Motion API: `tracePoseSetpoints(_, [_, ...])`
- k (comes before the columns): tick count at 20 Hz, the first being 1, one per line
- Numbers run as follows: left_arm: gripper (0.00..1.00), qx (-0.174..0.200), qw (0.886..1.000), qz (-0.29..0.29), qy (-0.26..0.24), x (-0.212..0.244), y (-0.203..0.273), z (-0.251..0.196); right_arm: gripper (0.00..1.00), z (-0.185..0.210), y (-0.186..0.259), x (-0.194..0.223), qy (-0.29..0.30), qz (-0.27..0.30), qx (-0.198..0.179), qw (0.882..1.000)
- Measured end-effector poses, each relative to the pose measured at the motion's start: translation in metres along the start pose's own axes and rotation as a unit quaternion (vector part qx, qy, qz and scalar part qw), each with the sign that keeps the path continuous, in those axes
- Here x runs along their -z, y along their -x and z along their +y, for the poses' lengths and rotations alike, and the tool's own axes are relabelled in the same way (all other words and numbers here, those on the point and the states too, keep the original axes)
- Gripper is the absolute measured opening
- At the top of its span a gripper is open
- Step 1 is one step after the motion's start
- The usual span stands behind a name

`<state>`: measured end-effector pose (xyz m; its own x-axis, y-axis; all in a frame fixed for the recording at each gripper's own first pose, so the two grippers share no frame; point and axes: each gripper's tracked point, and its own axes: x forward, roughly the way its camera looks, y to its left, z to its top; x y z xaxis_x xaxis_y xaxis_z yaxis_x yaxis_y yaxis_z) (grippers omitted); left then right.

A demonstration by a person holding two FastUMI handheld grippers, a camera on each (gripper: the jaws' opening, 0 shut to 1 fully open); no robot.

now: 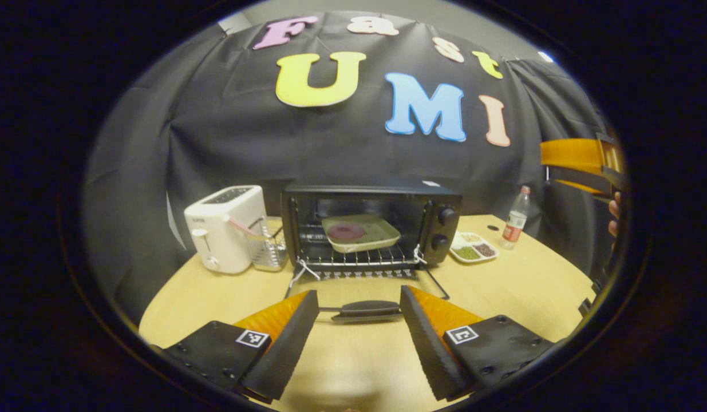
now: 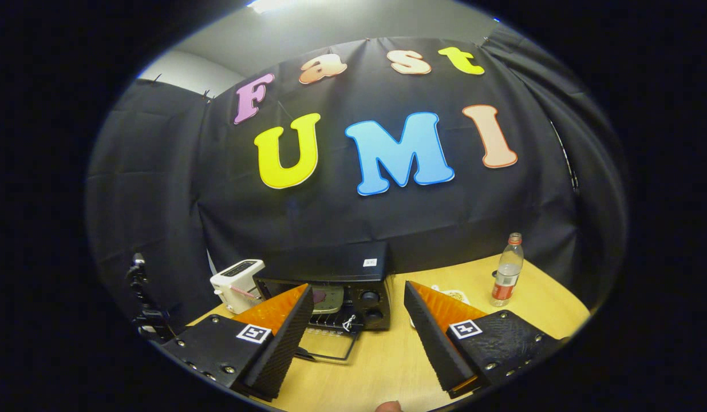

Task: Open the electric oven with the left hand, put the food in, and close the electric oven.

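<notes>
the electric oven (image 1: 370, 229) sits mid-frame in the left gripper view with its glass door (image 1: 367, 289) dropped flat toward the camera. inside, on the wire rack (image 1: 359, 257), there's a pale squarish tray (image 1: 362, 233) carrying the food (image 1: 346, 232), a flat purple disc. right of the oven a small white divided dish (image 1: 473, 247) holds green, brown and pale stuff in separate sections, and a clear bottle (image 1: 514, 220) with a red label stands near it. to the left are a white toaster (image 1: 227, 229) and a clear holder (image 1: 267, 249).

the left hand-held gripper (image 1: 359, 312) is spread wide, its ribbed black pads either side of the door handle (image 1: 367, 309), not touching it. the right gripper view looks from higher up and shows the oven's flat black top (image 2: 330, 263); the right hand-held gripper (image 2: 358, 317) is spread too, holding nothing over the light wood tabletop (image 2: 376, 366).
</notes>
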<state>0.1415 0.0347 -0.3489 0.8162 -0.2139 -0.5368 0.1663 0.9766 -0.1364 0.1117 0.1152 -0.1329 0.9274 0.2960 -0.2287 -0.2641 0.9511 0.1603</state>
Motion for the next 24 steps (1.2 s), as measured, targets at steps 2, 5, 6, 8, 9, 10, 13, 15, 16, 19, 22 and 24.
tracePoseSetpoints(2, [0.97,0.011,0.999,0.037,0.005,0.023,-0.016,-0.005,0.97,-0.006,0.007,-0.01,0.026,-0.013,0.007,1.0])
tracePoseSetpoints(5, [1.0,0.012,0.996,0.083,0.002,0.053,-0.032,-0.006,0.98,-0.013,0.018,-0.025,0.042,-0.035,0.025,0.998])
tracePoseSetpoints(6, [1.0,0.013,0.995,0.094,0.0,0.061,-0.037,-0.006,0.98,-0.017,0.021,-0.03,0.043,-0.04,0.032,0.998])
tracePoseSetpoints(8, [1.0,0.013,0.993,0.117,-0.002,0.075,-0.049,-0.007,0.98,-0.025,0.032,-0.038,0.043,-0.046,0.047,0.997])
tracePoseSetpoints(9, [0.97,0.013,0.992,0.128,-0.001,0.083,-0.053,-0.008,0.98,-0.03,0.036,-0.039,0.041,-0.047,0.055,0.997])
tracePoseSetpoints(10, [1.0,0.013,0.991,0.136,0.003,0.087,-0.056,-0.009,0.98,-0.034,0.039,-0.041,0.037,-0.048,0.063,0.996])
tracePoseSetpoints(13, [0.97,0.008,0.99,0.14,-0.001,0.09,-0.067,-0.007,0.98,-0.047,0.044,-0.039,0.029,-0.043,0.086,0.995])
tracePoseSetpoints(15, [0.97,0.004,0.99,0.14,-0.002,0.089,-0.072,-0.007,0.97,-0.052,0.046,-0.034,0.022,-0.034,0.101,0.994])
tracePoseSetpoints(16, [0.97,0.001,0.99,0.139,-0.005,0.088,-0.075,-0.006,0.98,-0.053,0.047,-0.033,0.017,-0.032,0.105,0.994])
tracePoseSetpoints(19, [1.0,-0.009,0.991,0.132,-0.012,0.086,-0.081,-0.003,0.98,-0.058,0.051,-0.035,0.014,-0.032,0.11,0.993])
tracePoseSetpoints(22, [1.0,-0.017,0.993,0.118,0.002,0.083,-0.083,-0.004,0.97,-0.055,0.048,-0.029,0.021,-0.022,0.105,0.994])
tracePoseSetpoints(24, [1.0,-0.025,0.993,0.119,-0.004,0.084,-0.081,-0.004,0.98,-0.052,0.047,-0.028,0.022,-0.014,0.094,0.995])
